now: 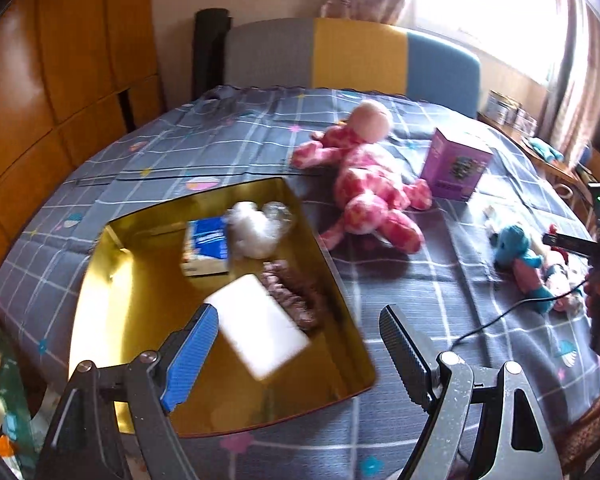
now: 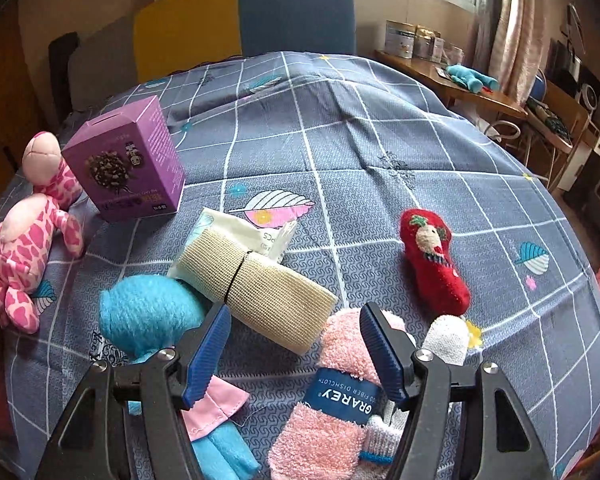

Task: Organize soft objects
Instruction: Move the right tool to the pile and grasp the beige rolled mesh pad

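Blurred white block in tin

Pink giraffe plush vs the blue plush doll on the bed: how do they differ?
The pink giraffe plush is pink with darker patches and unclothed; the blue plush doll is plain blue and wears a pink dress. The giraffe lies clear of the right gripper; the doll's body runs under it. Both lie on the bedspread.
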Demonstrator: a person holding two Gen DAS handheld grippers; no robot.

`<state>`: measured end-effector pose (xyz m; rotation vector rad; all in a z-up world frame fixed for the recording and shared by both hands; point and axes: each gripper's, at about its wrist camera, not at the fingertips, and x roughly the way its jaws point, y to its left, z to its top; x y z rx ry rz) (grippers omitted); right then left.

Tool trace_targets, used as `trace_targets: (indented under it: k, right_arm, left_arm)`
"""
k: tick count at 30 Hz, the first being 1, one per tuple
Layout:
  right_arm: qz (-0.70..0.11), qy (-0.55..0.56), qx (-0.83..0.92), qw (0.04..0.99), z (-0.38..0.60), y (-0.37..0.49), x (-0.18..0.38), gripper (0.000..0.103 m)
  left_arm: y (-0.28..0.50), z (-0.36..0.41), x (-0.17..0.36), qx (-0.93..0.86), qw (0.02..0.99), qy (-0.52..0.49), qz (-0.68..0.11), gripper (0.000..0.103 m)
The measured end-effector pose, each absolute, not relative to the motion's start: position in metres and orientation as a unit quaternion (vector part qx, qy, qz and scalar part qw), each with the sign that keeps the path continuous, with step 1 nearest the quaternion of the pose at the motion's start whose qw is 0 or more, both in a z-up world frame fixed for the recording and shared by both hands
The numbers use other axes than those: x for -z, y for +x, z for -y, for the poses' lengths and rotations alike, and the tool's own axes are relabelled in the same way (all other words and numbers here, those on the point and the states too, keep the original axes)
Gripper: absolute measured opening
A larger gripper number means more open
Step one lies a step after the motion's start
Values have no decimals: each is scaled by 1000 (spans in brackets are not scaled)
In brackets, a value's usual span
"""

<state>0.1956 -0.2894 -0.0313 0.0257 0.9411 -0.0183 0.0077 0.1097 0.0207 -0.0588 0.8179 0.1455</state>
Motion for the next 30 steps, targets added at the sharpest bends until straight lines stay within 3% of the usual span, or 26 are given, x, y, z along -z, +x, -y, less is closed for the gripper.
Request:
trace_targets:
  k: [9, 23, 24, 25, 28, 30]
  right_arm:
    - [-465, -186, -57, 864, 248, 210, 42, 68]
    - [-510, -274, -118, 807, 241, 245, 72, 67]
    - [-512, -264, -122, 808, 241, 246, 72, 59]
    - [-510, -255, -125, 812, 242, 245, 71, 43]
    - [-498, -226, -118, 829, 248, 239, 62, 35]
    - [-489, -199, -110, 842, 255, 232, 53, 35]
  left_arm:
    - [23, -75, -11, -21, 908, -13, -419, 84]
    - [32, -67, 1, -8, 897, -11, -443, 83]
    - [32, -67, 1, -8, 896, -11, -443, 83]
    - [32, -66, 1, -8, 896, -9, -444, 83]
    - [34, -63, 0, -5, 897, -5, -443, 84]
    - [37, -61, -3, -2, 897, -2, -441, 84]
